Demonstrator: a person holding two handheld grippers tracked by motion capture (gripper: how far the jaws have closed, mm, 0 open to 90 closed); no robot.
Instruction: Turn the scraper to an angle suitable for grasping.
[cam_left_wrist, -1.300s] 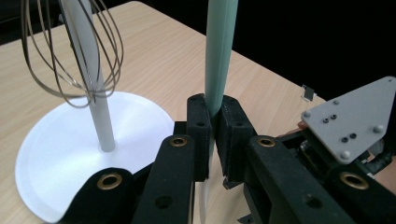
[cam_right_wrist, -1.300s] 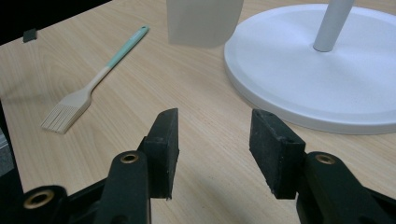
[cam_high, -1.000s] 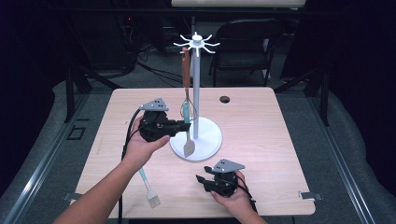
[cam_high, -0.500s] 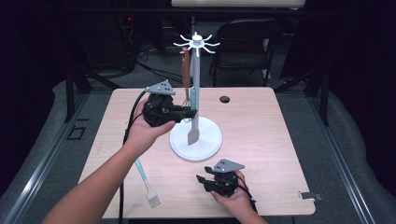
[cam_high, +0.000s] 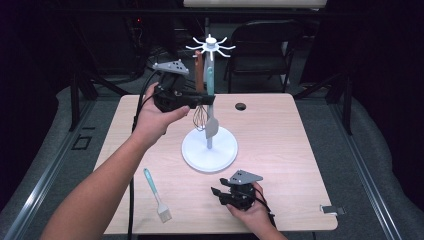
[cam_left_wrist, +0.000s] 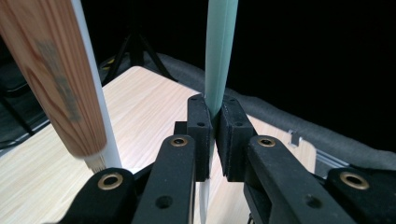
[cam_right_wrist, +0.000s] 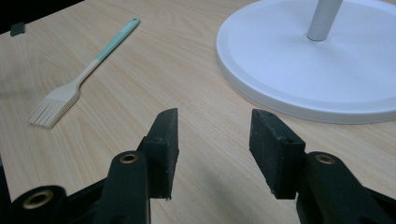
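Note:
A white utensil stand (cam_high: 209, 150) with a hook crown stands mid-table. My left gripper (cam_high: 209, 100) is raised beside its pole, shut on the mint-green handle of a spatula (cam_high: 210, 85) whose grey blade hangs down over the base. In the left gripper view the pads clamp that spatula handle (cam_left_wrist: 219, 56). A wooden-handled whisk (cam_high: 199, 75) hangs from the stand just left of it, its handle (cam_left_wrist: 56, 79) close by. My right gripper (cam_high: 216, 195) rests near the table's front edge, open and empty (cam_right_wrist: 212, 140). A pastry brush (cam_high: 156, 195) with a mint handle lies flat at the front left, also in the right gripper view as the brush (cam_right_wrist: 79, 79).
The stand's round white base (cam_right_wrist: 299, 79) lies just ahead of the right gripper. A small black disc (cam_high: 240, 106) sits near the table's far edge. A metal clip (cam_high: 330, 209) is at the front right edge. A dark chair stands behind the table.
My left gripper has lifted the spatula upward along the stand's pole, from near the base to whisk height. The right gripper has stayed put.

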